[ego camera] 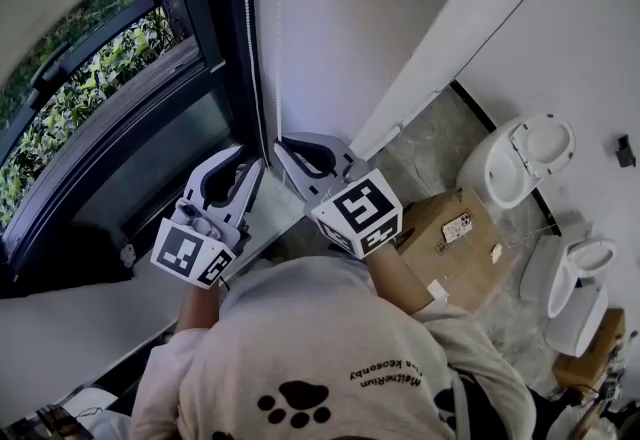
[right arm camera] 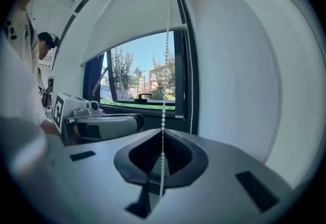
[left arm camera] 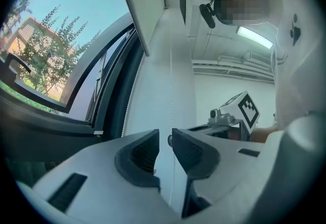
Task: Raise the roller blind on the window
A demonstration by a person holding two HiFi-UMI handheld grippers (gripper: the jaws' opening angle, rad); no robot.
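Note:
The white roller blind (right arm camera: 130, 19) covers the upper part of the window (right arm camera: 142, 78); trees and sky show below its bottom edge. Its white bead chain (ego camera: 250, 38) hangs beside the dark window frame. My right gripper (right arm camera: 163, 131) is shut on one strand of the chain (right arm camera: 165, 50), which runs taut up from the jaw tips; a second strand (right arm camera: 191, 80) hangs by the frame. In the head view the right gripper (ego camera: 280, 148) sits just right of my left gripper (ego camera: 250, 170). The left gripper (left arm camera: 165, 139) is open, with a thin chain strand (left arm camera: 171, 90) running through the gap, untouched.
The white wall (ego camera: 340, 18) stands right of the chain and a white sill (ego camera: 70, 328) lies under the window. On the floor to the right are a cardboard box (ego camera: 450, 238) and two white toilets (ego camera: 520, 163) (ego camera: 580, 278).

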